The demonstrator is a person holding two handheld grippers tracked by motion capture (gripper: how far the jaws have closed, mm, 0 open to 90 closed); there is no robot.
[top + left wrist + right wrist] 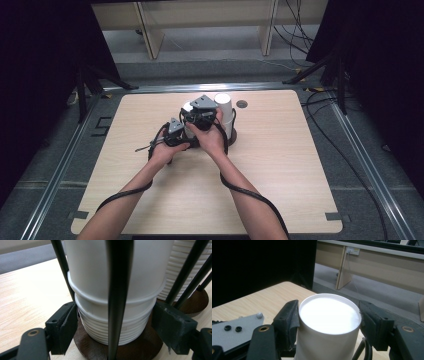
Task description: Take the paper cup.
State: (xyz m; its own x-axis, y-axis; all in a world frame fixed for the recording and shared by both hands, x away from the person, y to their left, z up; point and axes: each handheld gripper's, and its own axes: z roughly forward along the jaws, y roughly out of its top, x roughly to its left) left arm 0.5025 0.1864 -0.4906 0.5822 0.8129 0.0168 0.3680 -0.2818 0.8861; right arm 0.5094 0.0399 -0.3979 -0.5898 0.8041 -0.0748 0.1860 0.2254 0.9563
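Both forearms entered the high view from the bottom edge and converged toward the table centre. The left hand [161, 151] gripped the left gripper [175, 131] low and roughly level, with the wrist straight. The right hand [210, 136] held the right gripper [199, 111] slightly higher and farther forward, just beside the left one. A cable trailed from each gripper back along its forearm. In the left gripper view, the two black jaws stood partly apart, one pad [65, 325] at each side of what lay between them. In the right gripper view, the jaws were closed in, with both pads [290, 321] pressing on what they held.
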